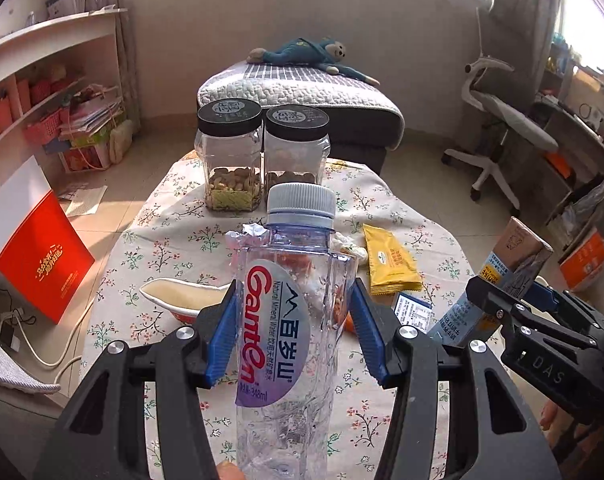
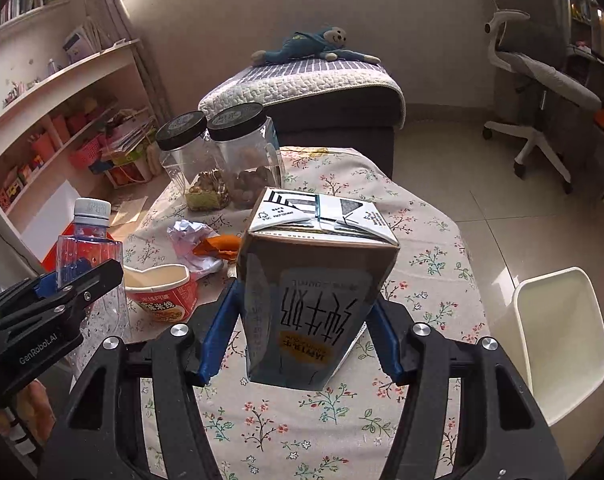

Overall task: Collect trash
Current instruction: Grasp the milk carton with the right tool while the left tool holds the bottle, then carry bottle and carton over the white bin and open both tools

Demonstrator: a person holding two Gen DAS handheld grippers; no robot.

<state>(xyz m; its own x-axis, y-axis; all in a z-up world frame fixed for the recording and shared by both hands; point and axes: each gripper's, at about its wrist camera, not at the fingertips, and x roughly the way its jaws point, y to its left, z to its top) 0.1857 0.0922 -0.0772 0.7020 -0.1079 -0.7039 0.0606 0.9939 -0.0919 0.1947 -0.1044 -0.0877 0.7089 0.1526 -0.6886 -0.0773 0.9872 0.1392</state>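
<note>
Behind the carton (image 2: pixel 315 296), two jars (image 2: pixel 222 156)

A: The left wrist view sits just behind its own blue-padded fingers (image 1: pixel 234 332), tilted down over the floral-cloth table (image 1: pixel 174 220), facing the grey quilted sofa (image 1: pixel 302 92).

B: The right wrist view faces the same way, equally close, slightly further right; a white plastic bin (image 2: pixel 561 340) shows at its edge.

A: Both share the two black-lidded clear jars (image 1: pixel 262 156), the blue plush monkey (image 1: pixel 302 54) and the white office chair (image 1: pixel 497 120). Each view catches the other gripper at its side.
</note>
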